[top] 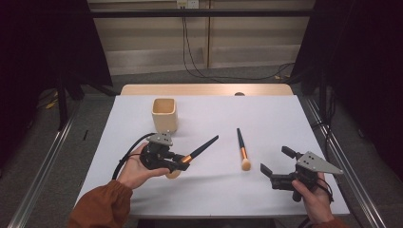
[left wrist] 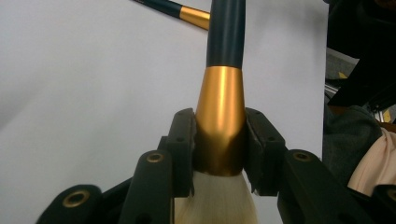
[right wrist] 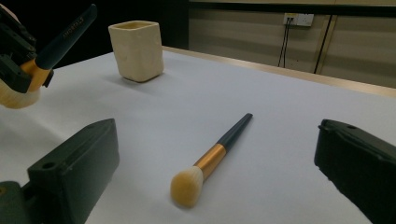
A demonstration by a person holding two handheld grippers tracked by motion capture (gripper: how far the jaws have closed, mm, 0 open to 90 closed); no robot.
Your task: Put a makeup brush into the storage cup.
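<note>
Two dark-handled, gold-ferruled makeup brushes on the white desk (top: 285, 123)

The left gripper (top: 178, 161) has its fingers clamped on one brush's (left wrist: 223, 70) ferrule; the right gripper (top: 275, 166), lower right, has its fingers apart; the second brush (top: 243, 148) lies centre.

Your left hand (top: 138, 168) comes in from the bottom edge, its forearm in a rust-orange sleeve (top: 100, 206), palm turned up around the body of the left gripper (top: 183, 161). That gripper points to your right and slightly away from you, its grey plate on top. Its jaws are clamped on the gold ferrule of a makeup brush (left wrist: 220, 112), one pad pressed to each side, bristles toward your hand and dark handle slanting up beyond the tips. Your right hand (top: 314, 197) sits well to the right of the held brush, wrapped around the handle of the right gripper (top: 277, 160). Its jaws are spread wide, holding nothing, and point toward your left hand.
</note>
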